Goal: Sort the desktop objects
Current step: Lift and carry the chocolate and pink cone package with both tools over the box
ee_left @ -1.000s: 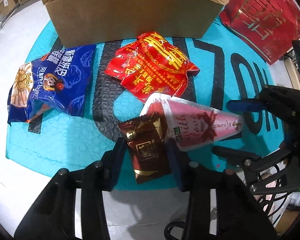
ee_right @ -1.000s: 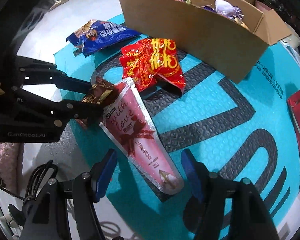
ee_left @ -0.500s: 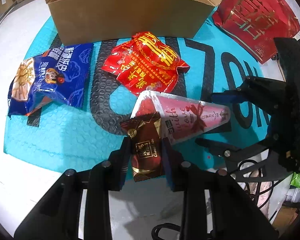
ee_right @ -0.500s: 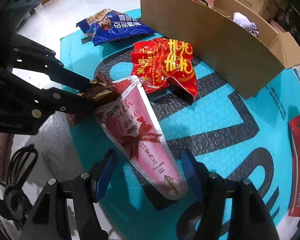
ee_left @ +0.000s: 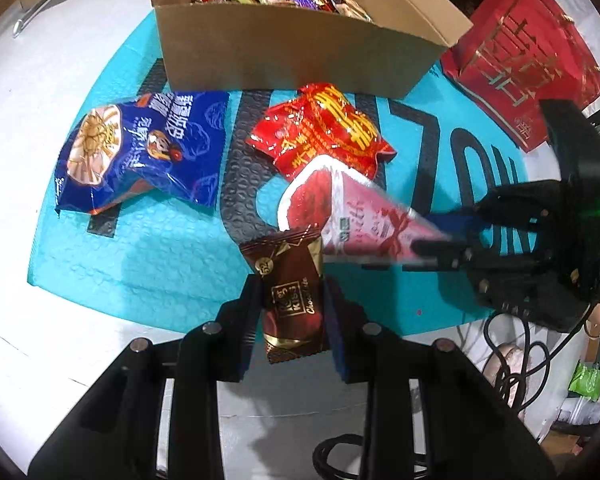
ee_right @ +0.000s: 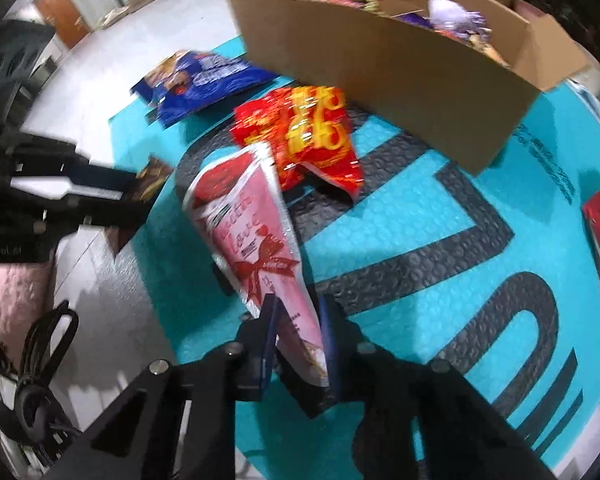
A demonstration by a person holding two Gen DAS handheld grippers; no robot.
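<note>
My left gripper (ee_left: 292, 300) is shut on a brown chocolate packet (ee_left: 290, 296) and holds it above the mat's near edge; it also shows in the right wrist view (ee_right: 148, 182). My right gripper (ee_right: 298, 320) is shut on the narrow tip of a pink cone-shaped packet (ee_right: 252, 236) and lifts it off the mat; the cone also shows in the left wrist view (ee_left: 340, 216), with the right gripper (ee_left: 440, 248) on its tip. A red snack bag (ee_left: 324, 132) and a blue snack bag (ee_left: 140, 160) lie on the teal mat (ee_left: 140, 264).
An open cardboard box (ee_left: 300, 48) with several snacks stands at the mat's far edge; it also shows in the right wrist view (ee_right: 380, 72). A red gift bag (ee_left: 524, 52) lies at the far right. Cables (ee_left: 512, 364) hang off the near right.
My left gripper closed on the chocolate packet and raised it. My right gripper closed on the pink cone's tip and lifted it. Both views moved up and towards the box.
</note>
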